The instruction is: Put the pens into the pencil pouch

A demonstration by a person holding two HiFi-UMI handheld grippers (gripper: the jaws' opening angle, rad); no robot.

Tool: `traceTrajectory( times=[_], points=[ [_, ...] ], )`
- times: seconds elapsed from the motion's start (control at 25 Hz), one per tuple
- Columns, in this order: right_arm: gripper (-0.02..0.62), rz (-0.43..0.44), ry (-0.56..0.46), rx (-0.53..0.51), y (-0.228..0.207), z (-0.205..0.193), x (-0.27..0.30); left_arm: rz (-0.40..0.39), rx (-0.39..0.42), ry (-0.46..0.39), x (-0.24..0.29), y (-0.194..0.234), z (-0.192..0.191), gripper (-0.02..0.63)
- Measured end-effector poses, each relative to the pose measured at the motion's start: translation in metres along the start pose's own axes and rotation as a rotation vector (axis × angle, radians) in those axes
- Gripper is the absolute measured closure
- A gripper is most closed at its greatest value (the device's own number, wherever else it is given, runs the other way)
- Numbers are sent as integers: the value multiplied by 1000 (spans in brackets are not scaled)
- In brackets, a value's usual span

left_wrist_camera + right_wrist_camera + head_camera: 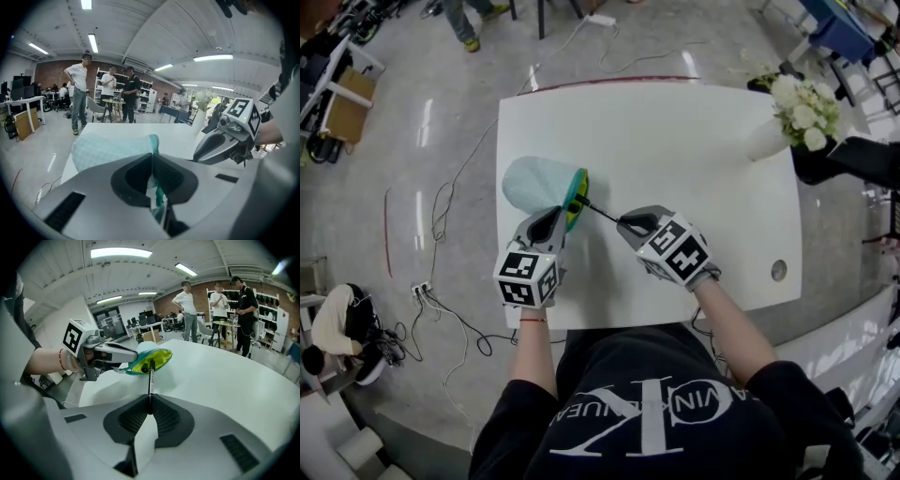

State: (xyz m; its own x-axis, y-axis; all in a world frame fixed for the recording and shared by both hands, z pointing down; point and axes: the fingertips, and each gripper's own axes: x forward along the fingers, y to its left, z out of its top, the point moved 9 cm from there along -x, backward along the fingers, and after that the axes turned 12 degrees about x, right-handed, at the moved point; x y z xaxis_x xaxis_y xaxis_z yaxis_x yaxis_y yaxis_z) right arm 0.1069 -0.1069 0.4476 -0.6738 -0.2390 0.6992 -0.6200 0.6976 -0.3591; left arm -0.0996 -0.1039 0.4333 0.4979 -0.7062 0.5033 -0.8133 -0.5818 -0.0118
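Note:
A light teal pencil pouch [536, 181] lies on the white table [675, 150], its yellow-green mouth [577, 201] facing right. My left gripper [553, 223] is shut on the pouch's teal zipper edge [158, 190], holding the mouth up. My right gripper [628, 223] is shut on a black pen [600, 211], which points left with its tip at the pouch's mouth. In the right gripper view the pen [151, 380] sticks out from the jaws toward the open pouch [152, 360], where another dark pen end shows inside. The left gripper [112, 354] pinches the rim there.
A white vase of white flowers [795, 111] stands at the table's far right corner. A round hole [779, 270] sits near the right front edge. Cables [441, 225] trail on the floor to the left. People [79, 89] stand beyond the table's far end.

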Motion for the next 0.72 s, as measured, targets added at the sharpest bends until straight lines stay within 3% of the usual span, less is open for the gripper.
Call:
traceTrajectory(
  times=[0.72],
  points=[
    [548,-26,30,-22,14,34,40,-116,1,-28,-5,-5,-5,592]
  ],
)
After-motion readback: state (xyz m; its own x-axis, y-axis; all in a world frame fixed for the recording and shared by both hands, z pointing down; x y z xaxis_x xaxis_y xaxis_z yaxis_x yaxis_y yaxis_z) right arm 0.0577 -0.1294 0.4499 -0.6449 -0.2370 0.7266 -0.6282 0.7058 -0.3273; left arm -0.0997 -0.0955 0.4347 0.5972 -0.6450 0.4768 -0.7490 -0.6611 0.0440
